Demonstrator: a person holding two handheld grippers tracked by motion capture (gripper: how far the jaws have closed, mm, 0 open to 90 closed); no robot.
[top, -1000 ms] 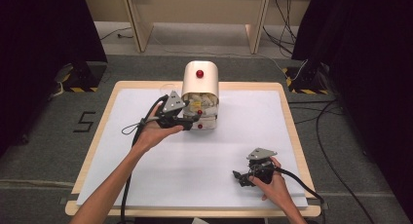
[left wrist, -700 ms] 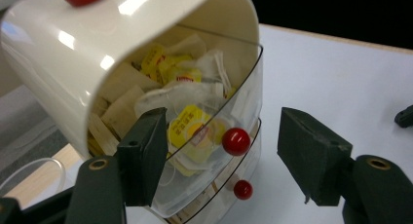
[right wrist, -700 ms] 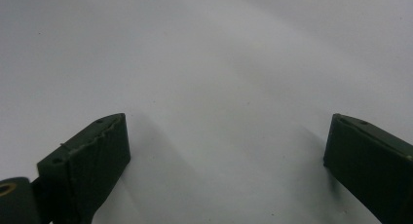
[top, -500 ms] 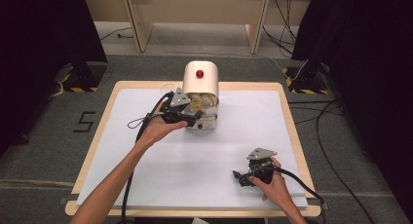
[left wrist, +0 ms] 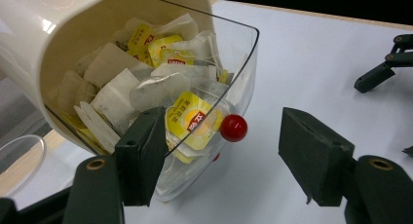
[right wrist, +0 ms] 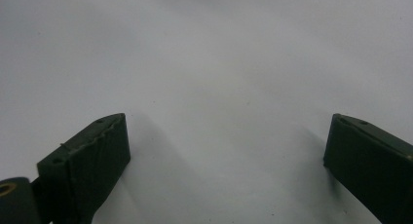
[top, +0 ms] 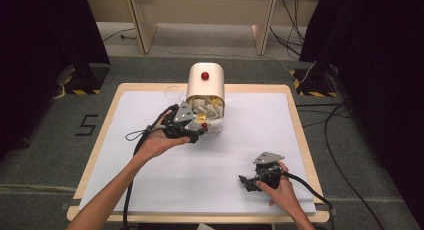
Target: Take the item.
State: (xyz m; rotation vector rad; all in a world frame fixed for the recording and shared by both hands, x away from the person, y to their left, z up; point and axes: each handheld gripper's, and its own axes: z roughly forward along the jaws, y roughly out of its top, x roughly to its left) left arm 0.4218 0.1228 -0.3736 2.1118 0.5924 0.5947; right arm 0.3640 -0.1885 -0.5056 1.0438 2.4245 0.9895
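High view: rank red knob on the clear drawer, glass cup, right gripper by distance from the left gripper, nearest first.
1. Red knob on the clear drawer, right at the left gripper's jaws.
2. Glass cup, behind it, left of the tea bag box.
3. Right gripper, far off at the table's near right.

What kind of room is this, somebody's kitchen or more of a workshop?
Most likely a lab or recording studio, not a kitchen. The table is covered in plain white sheet, black curtains hang at both sides, cables trail over the carpet, and hazard-striped feet stand on it.
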